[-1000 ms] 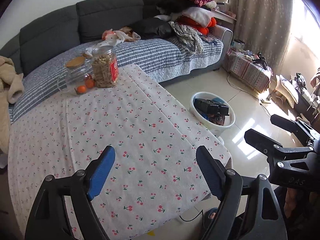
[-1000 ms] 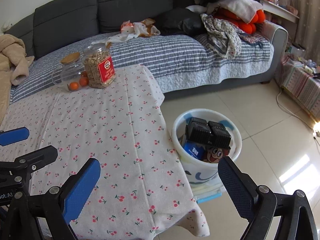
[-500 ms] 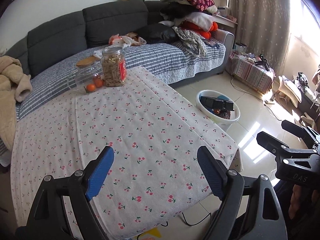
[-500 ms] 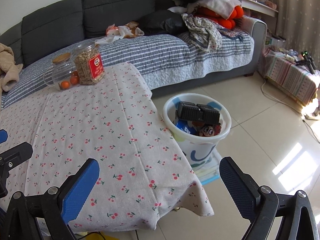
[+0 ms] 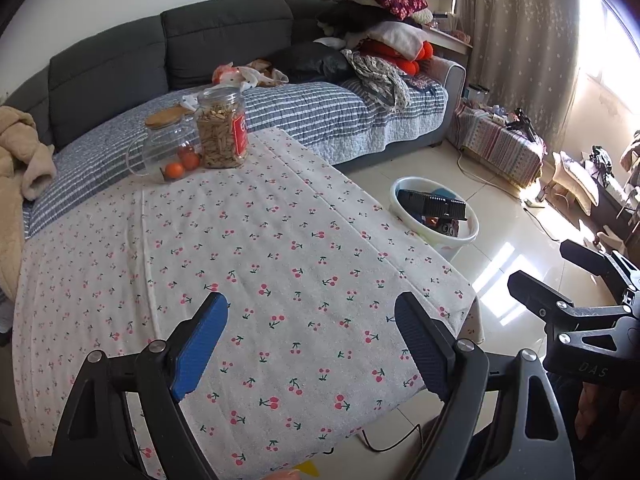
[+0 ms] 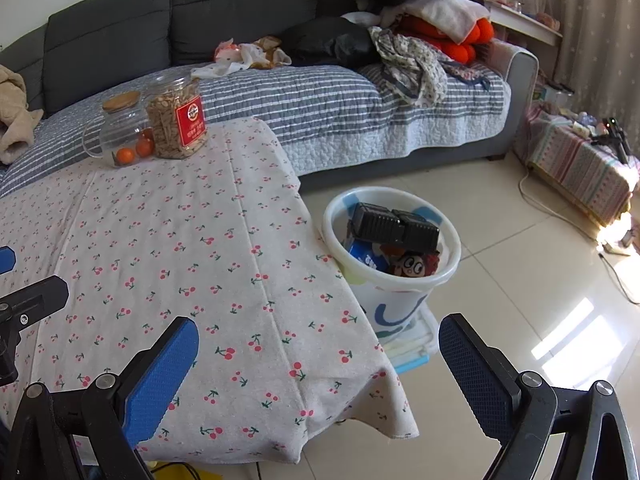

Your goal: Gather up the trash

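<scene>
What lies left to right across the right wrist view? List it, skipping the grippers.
Beige blanket → glass jar with oranges → snack jar → white trash bucket → striped covered bench.

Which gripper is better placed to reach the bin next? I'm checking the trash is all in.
Right. The right gripper hangs open at the table corner beside the bin; the left gripper is over the tablecloth.

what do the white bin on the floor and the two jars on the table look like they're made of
White bin: likely plastic, a smooth, slightly glossy moulded rim.
Snack jar: clear plastic or glass; the contents show through, and the look leaves it open.
Handled jar: probably glass, very transparent, with a tan lid that looks like wood or bamboo.
</scene>
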